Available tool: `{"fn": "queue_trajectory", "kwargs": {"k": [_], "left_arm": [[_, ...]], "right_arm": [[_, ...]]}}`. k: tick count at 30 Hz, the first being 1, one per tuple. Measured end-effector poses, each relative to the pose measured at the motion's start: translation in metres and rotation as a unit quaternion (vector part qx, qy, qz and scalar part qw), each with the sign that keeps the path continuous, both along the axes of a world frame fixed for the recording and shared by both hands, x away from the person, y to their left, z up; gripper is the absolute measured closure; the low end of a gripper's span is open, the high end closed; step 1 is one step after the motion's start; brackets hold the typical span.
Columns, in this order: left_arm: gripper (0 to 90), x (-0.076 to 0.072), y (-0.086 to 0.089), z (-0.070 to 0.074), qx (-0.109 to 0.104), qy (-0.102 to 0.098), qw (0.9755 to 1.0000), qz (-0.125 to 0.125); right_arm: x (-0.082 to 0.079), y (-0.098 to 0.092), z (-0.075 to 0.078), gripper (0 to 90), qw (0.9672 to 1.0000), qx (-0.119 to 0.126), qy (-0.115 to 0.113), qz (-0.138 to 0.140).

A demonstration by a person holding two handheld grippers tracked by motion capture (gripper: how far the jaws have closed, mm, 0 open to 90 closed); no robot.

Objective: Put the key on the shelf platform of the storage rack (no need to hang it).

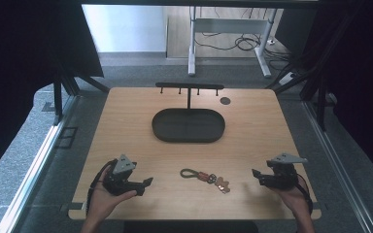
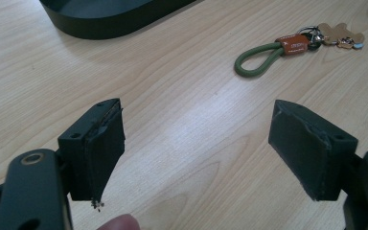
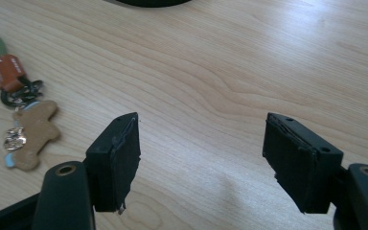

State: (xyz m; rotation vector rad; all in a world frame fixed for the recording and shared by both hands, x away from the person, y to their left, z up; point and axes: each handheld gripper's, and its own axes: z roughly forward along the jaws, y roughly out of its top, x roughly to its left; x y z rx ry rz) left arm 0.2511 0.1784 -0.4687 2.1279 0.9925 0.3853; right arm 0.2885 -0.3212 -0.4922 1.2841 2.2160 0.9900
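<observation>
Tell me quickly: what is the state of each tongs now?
Left tongs: open, holding nothing.
Right tongs: open, holding nothing; keychain lies beside it.

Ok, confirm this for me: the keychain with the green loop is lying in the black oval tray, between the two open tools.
Not quite. The keychain lies on the bare wooden table, in front of the black oval tray, not in it. The high view shows this. It does lie between the open left tool and the open right tool.

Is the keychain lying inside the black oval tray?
No, the keychain lies on the bare wooden table, nearer the person than the black oval tray, apart from it.
</observation>
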Motion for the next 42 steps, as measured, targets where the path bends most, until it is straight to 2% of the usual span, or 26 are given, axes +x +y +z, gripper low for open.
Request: {"fn": "queue_trajectory", "kwargs": {"k": [5,9,11,15,16,23,30,34,42], "left_arm": [[20.3,0.000,-0.002,-0.002,0.000,0.005,1.0000,-0.001],[20.3,-0.002,-0.003,0.000,-0.001,0.004,1.0000,-0.006],[20.3,-0.001,-0.001,0.000,-0.004,0.005,1.0000,-0.003],[20.3,0.000,0.004,0.000,-0.008,0.004,1.0000,0.001],[20.3,-0.001,0.004,0.000,-0.011,0.004,0.9999,0.003],[20.3,-0.002,0.005,0.003,-0.011,0.001,0.9999,0.001],[20.3,-0.002,0.004,0.002,-0.010,0.002,0.9999,0.001],[20.3,-0.002,0.003,0.002,-0.009,0.003,1.0000,0.000],[20.3,-0.002,0.003,0.001,-0.010,0.003,0.9999,-0.001]], "right_arm": [[-0.002,0.003,0.007,32.1,1.0000,0.001,-0.001,0.007],[-0.006,0.010,0.016,32.8,0.9995,0.002,0.000,0.032],[-0.006,0.011,0.018,33.0,0.9994,0.003,0.000,0.036],[-0.003,0.017,0.024,33.2,0.9988,-0.002,0.012,0.047],[-0.001,0.020,0.028,33.3,0.9982,-0.010,0.020,0.056],[0.004,0.030,0.041,34.0,0.9963,-0.032,0.029,0.074],[0.012,0.049,0.050,35.4,0.9927,-0.053,0.038,0.102],[0.016,0.054,0.053,36.2,0.9913,-0.041,0.044,0.117],[0.019,0.067,0.060,37.3,0.9882,-0.056,0.048,0.134]]}}
